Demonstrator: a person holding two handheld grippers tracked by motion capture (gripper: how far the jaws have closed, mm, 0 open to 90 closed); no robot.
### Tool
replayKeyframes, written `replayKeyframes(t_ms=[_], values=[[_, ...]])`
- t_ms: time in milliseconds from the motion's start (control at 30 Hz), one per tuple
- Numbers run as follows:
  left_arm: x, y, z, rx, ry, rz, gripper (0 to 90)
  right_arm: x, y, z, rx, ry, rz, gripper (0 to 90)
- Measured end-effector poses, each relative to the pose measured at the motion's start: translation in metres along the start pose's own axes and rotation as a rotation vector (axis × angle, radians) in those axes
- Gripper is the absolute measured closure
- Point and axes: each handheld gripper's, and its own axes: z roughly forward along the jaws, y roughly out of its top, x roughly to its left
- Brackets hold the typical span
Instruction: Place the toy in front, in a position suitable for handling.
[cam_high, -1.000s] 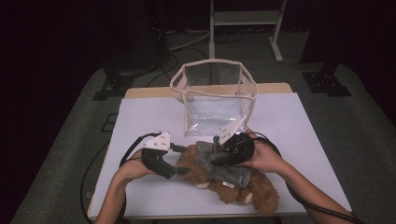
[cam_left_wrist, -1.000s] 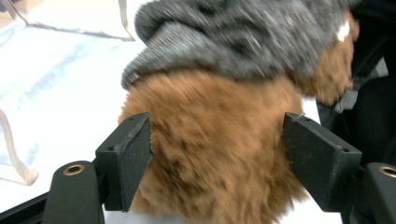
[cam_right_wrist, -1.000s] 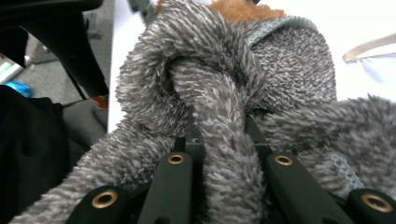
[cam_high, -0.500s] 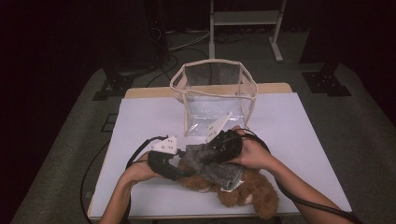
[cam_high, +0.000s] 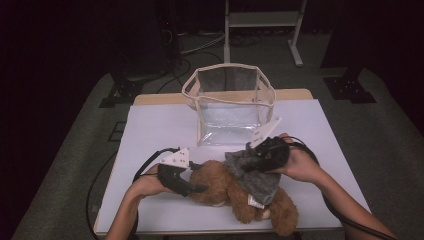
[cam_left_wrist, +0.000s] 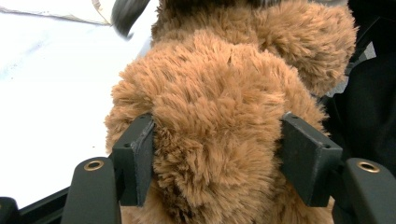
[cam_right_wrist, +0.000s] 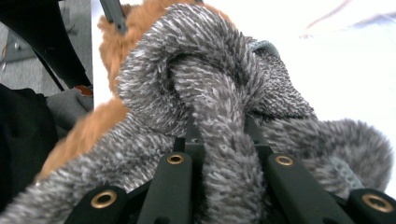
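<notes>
In the lower middle of the high view, the brown teddy bear (cam_high: 225, 187) lies on the white desk (cam_high: 150, 130), just in front of the clear bag (cam_high: 228, 107) that stands open at the frame's centre. Compared with a second ago, both hands have shifted: the right tongs (cam_high: 250, 160) have pulled toward the bag, lifting the bear's grey knitted garment (cam_high: 255, 181) up and back, while the left tongs (cam_high: 197, 188) have slid in from the left against the bear's body. In the left gripper view the left tongs (cam_left_wrist: 215, 154) stand fairly wide apart with a thick bulge of brown fur pressed between both pads, so they grip the bear. In the right gripper view the right tongs (cam_right_wrist: 219, 140) are nearly closed, pinching a folded ridge of the grey garment (cam_right_wrist: 210, 93). This likely means the garment is being worked off or adjusted while the bear is steadied; the bear is not yet in the bag.
</notes>
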Motion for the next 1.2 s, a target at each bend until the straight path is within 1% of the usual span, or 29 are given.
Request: replayKeyframes(t_ms=[33, 100, 200, 267, 333, 367, 400, 467, 500, 567, 633, 667, 700, 800, 833, 900, 933, 1033, 1133, 1200], values=[[0.0, 0.0, 0.0, -0.003, -0.002, -0.002, 33.1, 0.0, -0.007, -0.006, -0.008, -0.007, 0.015, 77.0], [-0.001, 0.001, 0.0, 0.003, 0.002, 0.002, 32.6, -0.001, -0.021, -0.016, -0.019, -0.021, 0.032, 77.0], [-0.001, 0.003, -0.001, 0.012, 0.005, 0.013, 31.7, 0.002, -0.037, -0.026, -0.042, -0.038, 0.062, 76.9], [-0.001, 0.003, -0.001, 0.012, 0.005, 0.014, 31.1, 0.003, -0.047, -0.03, -0.064, -0.039, 0.082, 77.0], [0.0, 0.006, -0.002, 0.019, 0.005, 0.023, 29.7, 0.003, -0.052, -0.028, -0.071, -0.034, 0.093, 77.0], [0.0, 0.009, -0.002, 0.029, 0.008, 0.024, 29.0, 0.003, -0.053, -0.025, -0.073, -0.03, 0.097, 77.1], [0.001, 0.012, -0.003, 0.038, 0.013, 0.037, 27.4, 0.003, -0.054, -0.022, -0.073, -0.025, 0.095, 77.1], [0.003, 0.02, -0.002, 0.024, 0.013, 0.045, 23.0, 0.003, -0.053, -0.018, -0.074, -0.022, 0.097, 77.2], [0.004, 0.025, 0.001, 0.017, 0.004, 0.052, 19.9, 0.003, -0.051, -0.016, -0.077, -0.024, 0.092, 77.2], [0.007, 0.032, 0.009, 0.045, -0.001, 0.06, 18.6, 0.005, -0.047, -0.013, -0.087, -0.022, 0.085, 77.1], [0.01, 0.036, 0.018, 0.088, -0.008, 0.063, 18.7, 0.005, -0.045, -0.012, -0.085, -0.032, 0.072, 77.1], [0.01, 0.036, 0.021, 0.095, -0.017, 0.057, 19.7, 0.005, -0.045, -0.013, -0.086, -0.042, 0.066, 77.0], [0.01, 0.036, 0.021, 0.096, -0.018, 0.058, 22.3, 0.004, -0.048, -0.015, -0.093, -0.044, 0.071, 77.0], [0.006, 0.031, 0.019, 0.098, -0.01, 0.066, 25.3, 0.004, -0.059, -0.02, -0.118, -0.03, 0.102, 77.0], [0.004, 0.03, 0.018, 0.099, -0.01, 0.071, 25.4, 0.004, -0.064, -0.022, -0.128, -0.026, 0.11, 76.9], [0.001, 0.026, 0.017, 0.102, -0.007, 0.077, 25.4, 0.006, -0.071, -0.027, -0.138, -0.032, 0.119, 76.9], [0.0, 0.025, 0.016, 0.095, -0.006, 0.076, 25.4, 0.007, -0.074, -0.029, -0.143, -0.035, 0.125, 76.8], [-0.003, 0.024, 0.014, 0.096, -0.005, 0.076, 25.3, 0.011, -0.084, -0.031, -0.155, -0.039, 0.134, 76.9], [-0.003, 0.027, 0.015, 0.114, -0.002, 0.086, 26.2, 0.013, -0.085, -0.03, -0.163, -0.045, 0.135, 76.8], [-0.003, 0.027, 0.015, 0.123, 0.005, 0.089, 27.3, 0.012, -0.087, -0.029, -0.166, -0.042, 0.139, 76.9]])
